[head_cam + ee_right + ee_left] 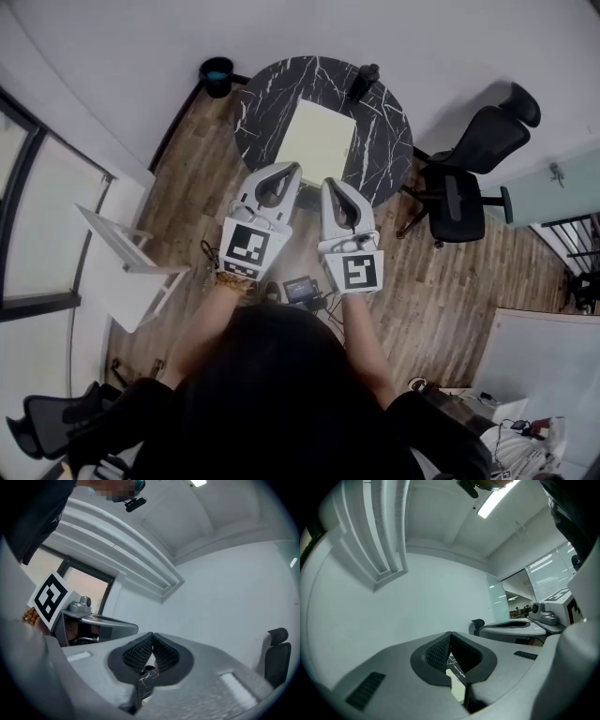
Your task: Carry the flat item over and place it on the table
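Observation:
The flat item (317,139), a pale yellowish rectangle, lies on the round black marble table (386,141). My left gripper (292,170) and right gripper (333,184) are held side by side over the table's near edge, pointing at the item. Both are shut with nothing between the pads. In the left gripper view the jaws (450,634) meet at their tips, and a strip of the pale item (458,689) shows below them. In the right gripper view the closed jaws (153,635) stand over a patch of the marble table (146,680).
A dark bottle-like object (363,82) stands at the table's far edge. A black bin (217,75) sits on the wooden floor behind the table, and a black office chair (466,183) to its right. A white frame (131,260) leans at the left, with a small device (302,289) on the floor below my hands.

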Available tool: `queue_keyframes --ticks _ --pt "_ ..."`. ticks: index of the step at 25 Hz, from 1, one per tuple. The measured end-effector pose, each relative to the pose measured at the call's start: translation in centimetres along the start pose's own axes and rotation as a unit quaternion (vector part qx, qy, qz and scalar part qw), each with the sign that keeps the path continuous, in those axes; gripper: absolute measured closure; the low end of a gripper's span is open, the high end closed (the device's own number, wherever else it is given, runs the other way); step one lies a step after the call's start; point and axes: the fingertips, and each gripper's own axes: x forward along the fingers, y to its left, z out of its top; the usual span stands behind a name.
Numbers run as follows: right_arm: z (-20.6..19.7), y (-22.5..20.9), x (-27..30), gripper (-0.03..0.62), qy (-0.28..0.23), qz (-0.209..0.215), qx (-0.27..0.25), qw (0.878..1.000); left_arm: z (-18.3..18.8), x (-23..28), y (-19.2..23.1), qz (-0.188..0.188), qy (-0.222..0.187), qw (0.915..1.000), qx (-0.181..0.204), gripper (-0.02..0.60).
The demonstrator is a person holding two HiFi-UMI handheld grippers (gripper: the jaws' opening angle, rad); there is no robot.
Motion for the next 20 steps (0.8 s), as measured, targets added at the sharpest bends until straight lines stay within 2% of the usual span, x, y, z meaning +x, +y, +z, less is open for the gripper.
queue_keyframes --ticks 5,11,16,20 --pt "1.1 2.6 0.6 0.595 0.002 -0.01 -0.007 1.0 0.3 -2.0 1.3 -0.01 -0.011 0.9998 -0.009 0.574" --pt "1.1 3.2 -0.5 0.595 0.013 -0.053 -0.008 0.998 -0.3 -3.7 1.5 -0.034 -0.019 0.9989 -0.027 0.574" --pt "0.4 3.2 -2.8 0.595 0.044 -0.083 -0.017 0.995 -1.3 -4.7 0.3 -0.05 -0.023 0.9974 -0.047 0.574" --pt "0.8 3.7 -2.7 0.595 0.032 -0.079 -0.029 0.996 -0.6 -5.0 -0.1 -0.06 -0.035 0.9966 -0.045 0.574"
